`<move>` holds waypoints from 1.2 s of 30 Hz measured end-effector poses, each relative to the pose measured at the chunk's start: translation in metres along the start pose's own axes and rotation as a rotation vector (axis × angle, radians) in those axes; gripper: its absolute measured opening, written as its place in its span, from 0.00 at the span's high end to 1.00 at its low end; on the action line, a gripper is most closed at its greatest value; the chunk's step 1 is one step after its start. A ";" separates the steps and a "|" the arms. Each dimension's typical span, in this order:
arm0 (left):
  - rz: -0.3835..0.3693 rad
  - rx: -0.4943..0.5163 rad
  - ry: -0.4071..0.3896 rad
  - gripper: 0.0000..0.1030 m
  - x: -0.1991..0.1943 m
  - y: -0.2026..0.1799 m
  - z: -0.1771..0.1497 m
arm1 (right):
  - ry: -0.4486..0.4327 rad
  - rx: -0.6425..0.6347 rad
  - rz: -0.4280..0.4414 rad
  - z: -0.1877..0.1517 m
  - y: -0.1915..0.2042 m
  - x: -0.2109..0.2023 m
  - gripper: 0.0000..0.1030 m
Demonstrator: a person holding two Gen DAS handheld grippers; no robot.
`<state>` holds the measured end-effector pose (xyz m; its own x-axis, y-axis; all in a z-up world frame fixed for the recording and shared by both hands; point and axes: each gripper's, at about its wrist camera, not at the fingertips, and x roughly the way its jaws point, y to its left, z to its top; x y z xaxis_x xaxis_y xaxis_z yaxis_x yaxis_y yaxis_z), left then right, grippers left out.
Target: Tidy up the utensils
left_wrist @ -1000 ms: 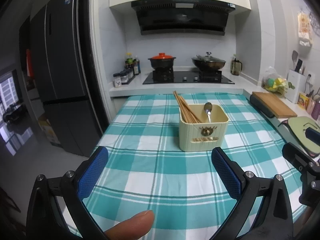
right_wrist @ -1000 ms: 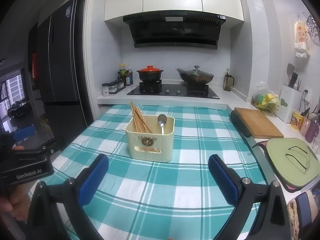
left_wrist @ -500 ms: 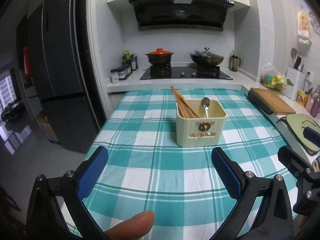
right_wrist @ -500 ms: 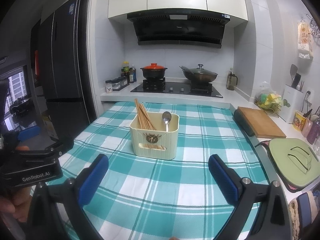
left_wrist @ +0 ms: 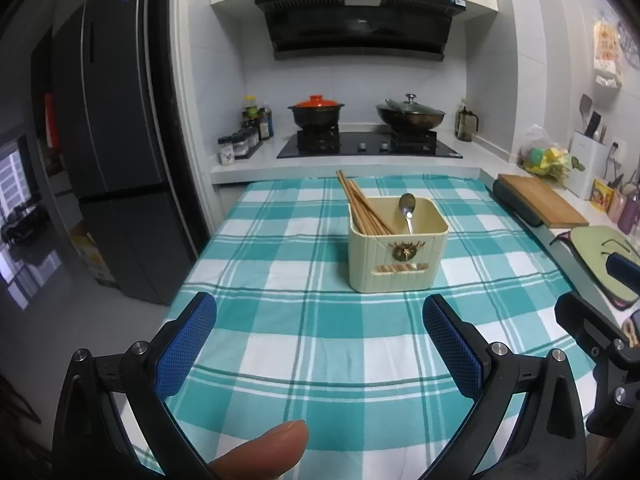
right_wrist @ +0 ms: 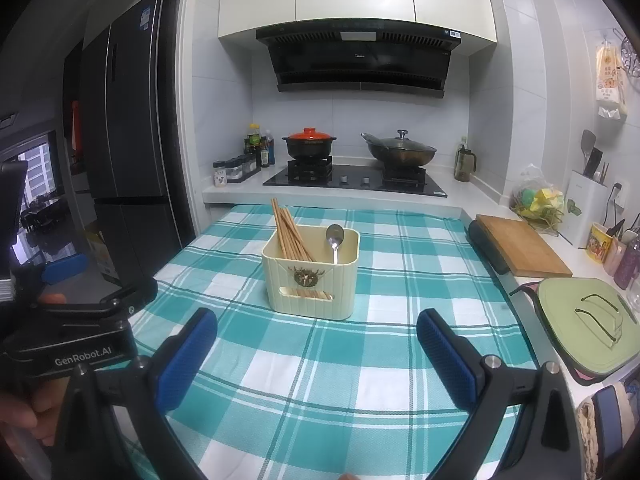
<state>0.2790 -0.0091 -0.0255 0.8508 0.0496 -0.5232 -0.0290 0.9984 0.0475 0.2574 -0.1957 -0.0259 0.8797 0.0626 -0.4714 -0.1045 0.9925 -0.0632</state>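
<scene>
A cream utensil holder point(left_wrist: 396, 258) point(right_wrist: 310, 278) stands upright on the teal checked tablecloth point(left_wrist: 320, 344) point(right_wrist: 360, 360). Several wooden chopsticks point(left_wrist: 358, 206) point(right_wrist: 288, 236) lean in its left side and a metal spoon point(left_wrist: 407, 210) point(right_wrist: 335, 242) stands in its right side. My left gripper point(left_wrist: 319, 346) is open, well short of the holder, with nothing between its blue pads. My right gripper point(right_wrist: 317, 350) is open and empty too, also in front of the holder. A fingertip point(left_wrist: 260, 454) shows at the bottom of the left wrist view.
A stove point(right_wrist: 354, 178) with a red-lidded pot point(right_wrist: 309, 144) and a wok point(right_wrist: 400, 150) sits behind the table. A cutting board point(right_wrist: 522, 246) and a green lidded appliance point(right_wrist: 588, 324) lie on the right counter. A dark fridge point(left_wrist: 108, 148) stands left.
Both grippers have pulled back and risen a little, so the holder looks smaller and farther away. Their jaws stayed open.
</scene>
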 end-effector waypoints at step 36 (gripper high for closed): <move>-0.011 0.001 0.003 0.00 -0.003 -0.008 0.004 | -0.001 -0.007 0.006 0.002 0.002 -0.002 0.01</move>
<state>0.2789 -0.0169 -0.0208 0.8492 0.0384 -0.5266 -0.0191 0.9989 0.0421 0.2567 -0.1937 -0.0233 0.8793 0.0691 -0.4713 -0.1135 0.9913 -0.0665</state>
